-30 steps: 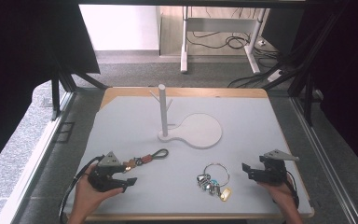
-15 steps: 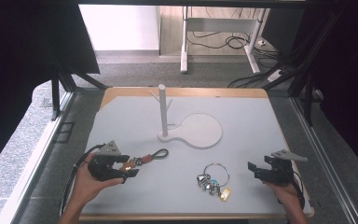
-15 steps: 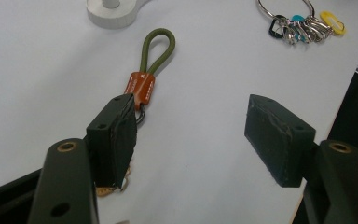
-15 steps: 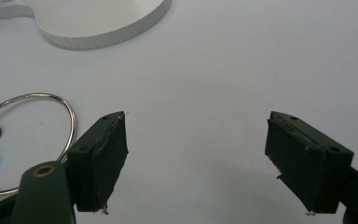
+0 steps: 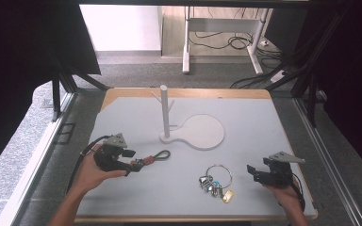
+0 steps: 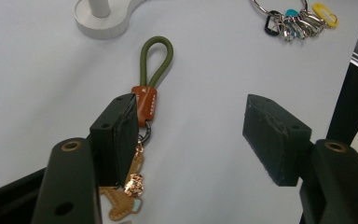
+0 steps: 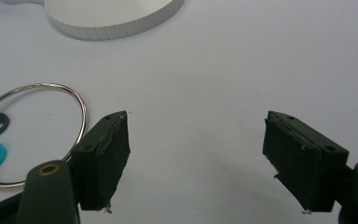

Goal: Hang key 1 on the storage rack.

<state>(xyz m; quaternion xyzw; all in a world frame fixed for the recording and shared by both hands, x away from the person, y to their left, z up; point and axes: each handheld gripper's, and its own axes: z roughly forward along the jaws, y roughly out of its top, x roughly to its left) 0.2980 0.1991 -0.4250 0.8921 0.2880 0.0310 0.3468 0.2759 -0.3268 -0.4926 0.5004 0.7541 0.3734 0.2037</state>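
On the grey table (image 5: 264, 127), left gripper (image 6: 191, 135) jaws spread wide over the green-loop keychain (image 6: 149, 88), right gripper (image 7: 196, 154) jaws also apart just beside the key ring (image 5: 215, 179).

A lab-style recording station, not a home.

The desk (image 5: 264, 122) has a plain pale grey top on a wooden board and stands inside a frame of black metal struts (image 5: 59, 89) hung with dark curtains (image 5: 23, 42). Beyond it lie grey carpet (image 5: 136, 70), loose cables (image 5: 217, 42) on the floor and the white legs of another table (image 5: 186, 42).
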